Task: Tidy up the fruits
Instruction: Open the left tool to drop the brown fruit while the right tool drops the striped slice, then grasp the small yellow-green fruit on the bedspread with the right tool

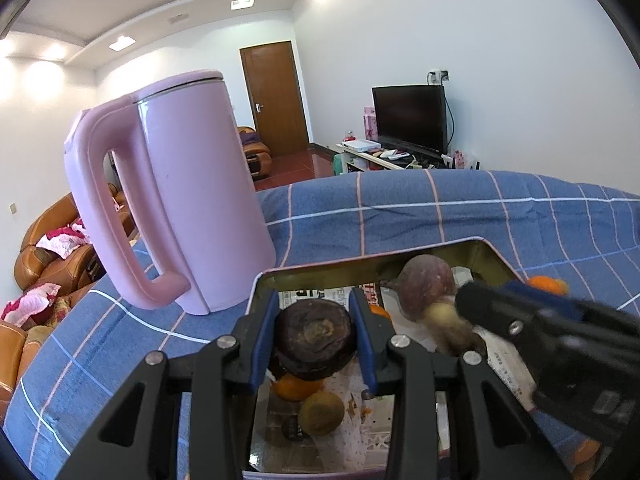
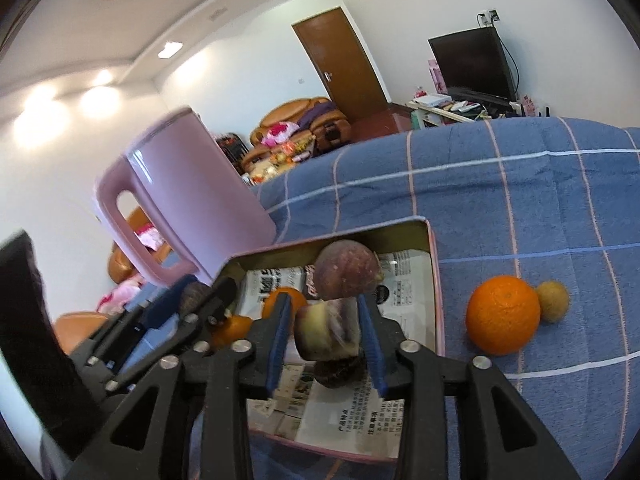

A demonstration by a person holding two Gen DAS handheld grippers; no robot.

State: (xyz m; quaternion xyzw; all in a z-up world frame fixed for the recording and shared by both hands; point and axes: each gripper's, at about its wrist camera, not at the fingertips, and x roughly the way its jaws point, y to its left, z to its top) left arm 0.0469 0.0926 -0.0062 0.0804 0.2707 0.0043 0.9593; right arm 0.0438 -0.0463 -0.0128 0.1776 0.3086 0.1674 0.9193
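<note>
A pink-rimmed metal tin (image 1: 264,280) lined with newspaper sits on the blue checked cloth; it also shows in the right wrist view (image 2: 434,280). My left gripper (image 1: 316,340) is shut on a dark purple-brown round fruit (image 1: 316,336) above the tin. My right gripper (image 2: 326,332) is shut on a pale cut fruit piece (image 2: 326,330) over the tin. A purple passion fruit (image 2: 346,270) lies at the tin's far end. An orange (image 1: 296,388) and a brown kiwi (image 1: 320,414) lie inside. A big orange (image 2: 502,314) and a small kiwi (image 2: 553,301) lie on the cloth to the right.
A tall pink kettle (image 1: 180,216) stands left of the tin, close to its far left corner. The blue cloth (image 2: 520,184) stretches behind and to the right. Sofas, a door and a TV stand lie beyond the table.
</note>
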